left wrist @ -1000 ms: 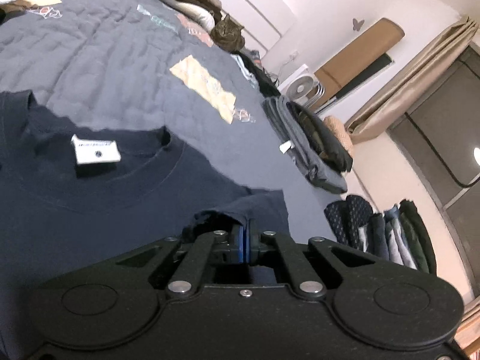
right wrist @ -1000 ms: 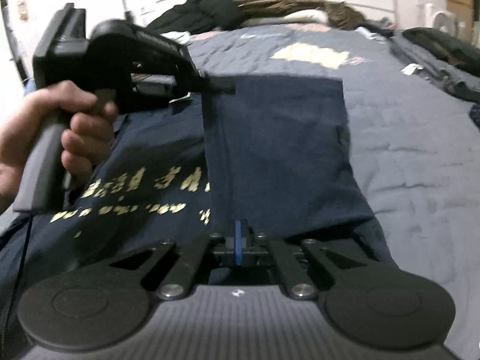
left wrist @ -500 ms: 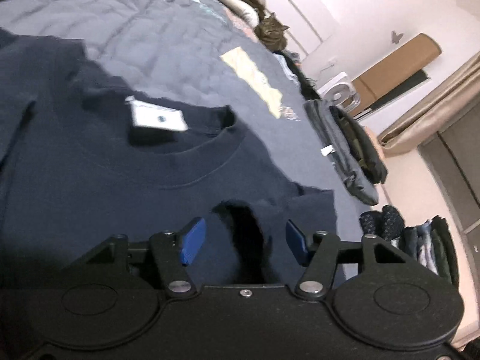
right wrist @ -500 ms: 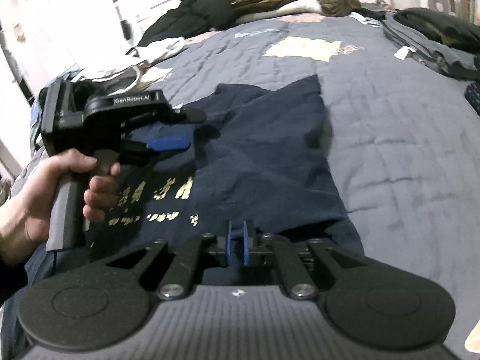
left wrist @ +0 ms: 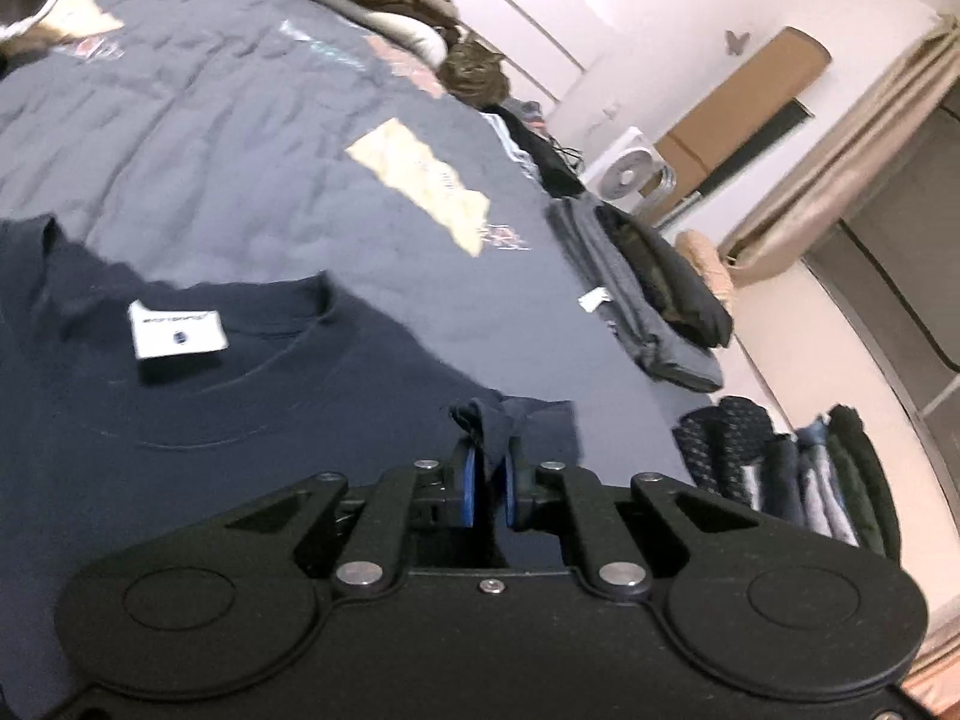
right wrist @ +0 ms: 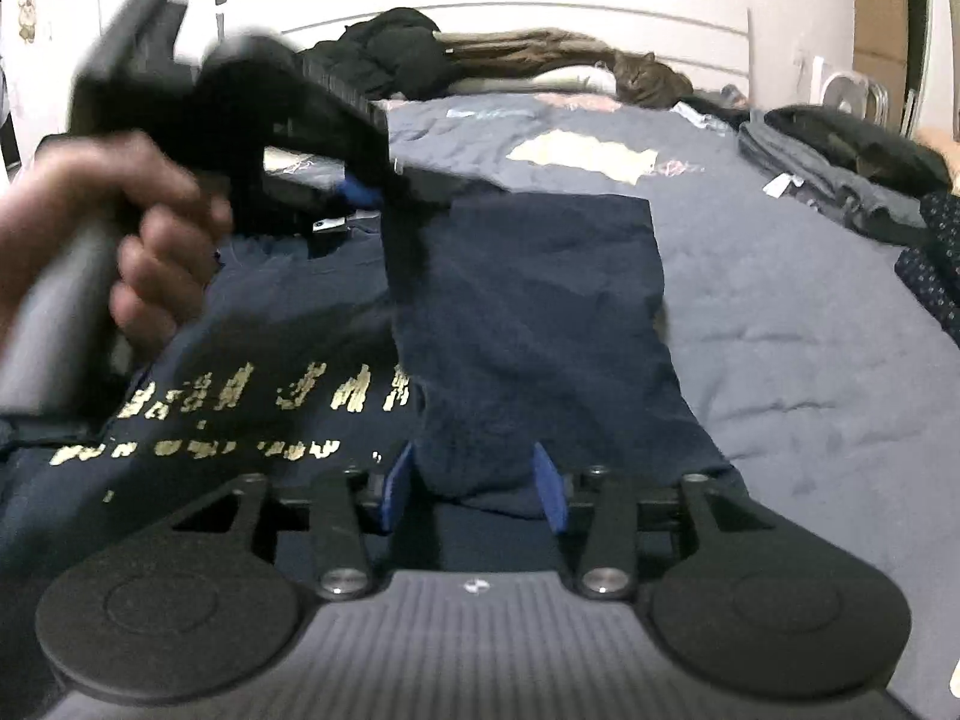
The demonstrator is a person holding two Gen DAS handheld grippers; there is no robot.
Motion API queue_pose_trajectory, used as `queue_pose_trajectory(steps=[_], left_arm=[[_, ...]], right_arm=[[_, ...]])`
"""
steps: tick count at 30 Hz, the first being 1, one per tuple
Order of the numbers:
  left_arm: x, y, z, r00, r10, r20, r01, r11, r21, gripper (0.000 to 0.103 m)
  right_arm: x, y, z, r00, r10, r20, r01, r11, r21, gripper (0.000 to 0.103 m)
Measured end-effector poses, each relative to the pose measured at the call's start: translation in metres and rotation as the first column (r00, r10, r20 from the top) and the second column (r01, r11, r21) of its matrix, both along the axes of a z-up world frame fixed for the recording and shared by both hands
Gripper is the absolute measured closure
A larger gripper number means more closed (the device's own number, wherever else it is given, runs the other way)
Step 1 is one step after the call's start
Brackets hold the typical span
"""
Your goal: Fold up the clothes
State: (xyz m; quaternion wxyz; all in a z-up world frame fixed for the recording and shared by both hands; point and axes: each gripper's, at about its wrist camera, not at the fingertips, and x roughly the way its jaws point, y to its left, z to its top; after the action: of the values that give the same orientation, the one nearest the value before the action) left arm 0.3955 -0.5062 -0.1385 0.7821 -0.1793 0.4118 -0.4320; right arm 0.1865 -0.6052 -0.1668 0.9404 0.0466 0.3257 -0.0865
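A navy T-shirt (left wrist: 240,420) lies face up on the bed, with a white neck label (left wrist: 177,330) and gold print (right wrist: 270,396). Its right side panel (right wrist: 540,300) is folded over the chest. My left gripper (left wrist: 489,468) is closing, and its blue pads pinch a bunched fold of the shirt near the shoulder. In the right wrist view a hand holds that left gripper (right wrist: 408,192) raised, with cloth hanging from it. My right gripper (right wrist: 474,480) sits at the hem with its jaws opening. The folded hem lies between its pads, which stand apart from it.
The grey-blue quilt (left wrist: 240,150) spreads beyond the shirt. A cat (right wrist: 645,81) sits by the headboard beside heaped clothes (right wrist: 396,54). A folded grey and black pile (left wrist: 654,288) and a row of folded garments (left wrist: 798,468) line the bed's right edge. A small fan (left wrist: 630,171) stands behind.
The left gripper opened over the laid-down fold, then closed on it again and rose. The right gripper went from shut on the hem to open.
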Motion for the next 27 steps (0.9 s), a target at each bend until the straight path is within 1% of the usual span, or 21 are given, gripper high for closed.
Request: queue_pose_trajectory(steps=[1,2,4,7,9,11,13,15,16,18,20,21,22,24,25,27], left_arm=[[-0.003,-0.002,0.004,1.0,-0.007,0.006,0.007,1.0,-0.002,0.094],[-0.004,-0.003,0.008,1.0,-0.01,0.007,0.01,1.0,-0.004,0.094],[-0.008,-0.005,0.016,1.0,-0.014,0.01,0.014,1.0,-0.008,0.094],[-0.009,-0.001,0.023,1.0,-0.006,0.017,0.006,1.0,-0.009,0.094],[-0.008,0.003,0.024,1.0,0.005,0.02,-0.005,1.0,0.0,0.094],[-0.003,0.006,0.007,1.0,0.016,-0.007,-0.016,0.999,0.03,0.094],[0.003,0.009,-0.013,0.999,0.025,-0.034,-0.023,0.997,0.069,0.094],[0.011,0.009,-0.04,0.996,0.048,-0.081,-0.037,0.991,0.131,0.093],[0.012,0.011,-0.048,0.995,0.052,-0.09,-0.039,0.988,0.147,0.09],[0.014,0.015,-0.058,0.993,0.064,-0.097,-0.047,0.985,0.166,0.087],[0.01,0.028,-0.046,0.995,0.082,-0.053,-0.075,0.989,0.128,0.066],[0.009,0.034,-0.04,0.995,0.092,-0.032,-0.088,0.99,0.109,0.063],[0.007,0.039,-0.032,0.995,0.098,-0.006,-0.097,0.991,0.09,0.059],[0.004,0.042,-0.01,0.994,0.094,0.055,-0.097,0.994,0.053,0.059],[0.004,0.04,0.001,0.994,0.088,0.071,-0.09,0.996,0.029,0.057],[0.004,0.022,0.019,0.994,0.037,0.104,-0.038,0.999,0.001,0.054]], right_arm=[[0.0,0.001,-0.001,1.0,0.002,-0.003,-0.002,1.0,-0.015,0.067],[-0.001,0.001,-0.001,1.0,0.004,-0.006,-0.004,1.0,-0.029,0.081],[-0.002,0.001,0.0,1.0,0.01,-0.01,-0.01,0.999,-0.043,0.083],[-0.005,-0.008,0.013,0.999,0.044,-0.017,-0.044,0.999,-0.021,0.088],[-0.007,-0.014,0.025,0.995,0.093,-0.026,-0.093,0.995,0.028,0.088],[-0.01,-0.018,0.038,0.988,0.147,-0.035,-0.145,0.988,0.055,0.088],[-0.01,-0.018,0.04,0.981,0.176,-0.076,-0.173,0.984,0.042,0.086],[-0.009,-0.019,0.028,0.979,0.173,-0.106,-0.168,0.984,0.06,0.084],[-0.008,-0.019,0.021,0.978,0.168,-0.119,-0.161,0.984,0.073,0.082],[-0.008,-0.022,0.011,0.974,0.172,-0.147,-0.159,0.982,0.098,0.079],[-0.011,-0.033,0.02,0.979,0.156,-0.13,-0.139,0.981,0.135,0.076],[-0.013,-0.039,0.026,0.982,0.145,-0.117,-0.126,0.979,0.157,0.075],[-0.014,-0.046,0.032,0.985,0.134,-0.105,-0.114,0.977,0.18,0.071],[-0.02,-0.058,0.042,0.994,0.089,-0.057,-0.076,0.977,0.198,0.069],[-0.024,-0.064,0.047,0.998,0.063,-0.03,-0.055,0.977,0.204,0.068],[-0.026,-0.071,0.048,1.0,0.031,0.002,-0.031,0.976,0.215,0.068]])
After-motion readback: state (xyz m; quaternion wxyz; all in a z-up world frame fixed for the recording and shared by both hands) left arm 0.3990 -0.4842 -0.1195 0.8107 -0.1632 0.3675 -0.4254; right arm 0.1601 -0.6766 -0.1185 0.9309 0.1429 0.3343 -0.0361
